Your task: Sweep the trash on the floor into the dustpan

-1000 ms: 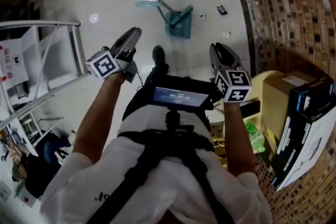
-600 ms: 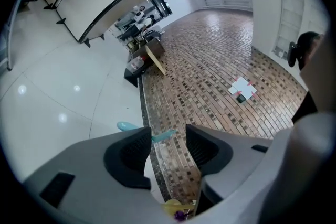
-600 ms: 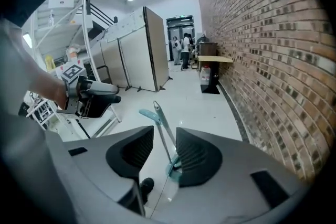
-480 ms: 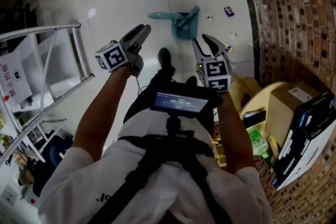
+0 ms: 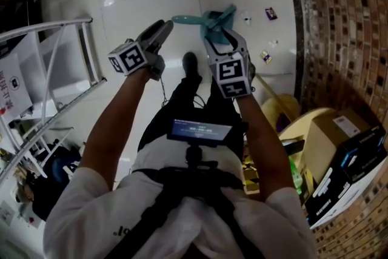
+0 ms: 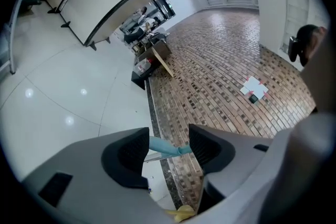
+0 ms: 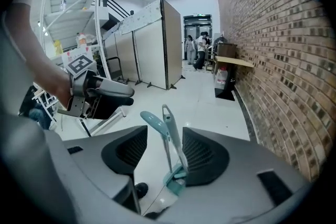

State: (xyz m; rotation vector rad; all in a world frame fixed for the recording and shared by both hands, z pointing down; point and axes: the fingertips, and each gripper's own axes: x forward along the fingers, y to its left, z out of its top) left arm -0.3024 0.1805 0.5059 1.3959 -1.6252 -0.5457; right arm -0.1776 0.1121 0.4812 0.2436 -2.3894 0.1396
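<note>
A teal dustpan (image 5: pixel 213 21) stands on the white floor with a teal broom handle (image 5: pixel 182 19) beside it. Small trash pieces (image 5: pixel 271 12) lie near the brick wall. My right gripper (image 5: pixel 223 33) hovers just short of the dustpan. Its jaws have just been opening and are open, and the two upright teal handles (image 7: pixel 167 126) show in the gap with the pads apart from them. My left gripper (image 5: pixel 160 30) is to the left of the broom handle. Its jaws have also been opening and stand open; the teal handle (image 6: pixel 165 148) shows beyond them, nothing gripped.
A metal ladder frame (image 5: pixel 60 57) stands at the left. The brick wall (image 5: pixel 339 21) runs along the right, with cardboard boxes (image 5: pixel 339 124) and a yellow object (image 5: pixel 276 109) at its foot. The person's shoe (image 5: pixel 190 63) is just below the dustpan. People stand far off (image 7: pixel 199 50).
Both grippers have come forward and down toward the dustpan. The right one swung left from beside the boxes to just short of the dustpan. Both pairs of jaws have opened wider.
</note>
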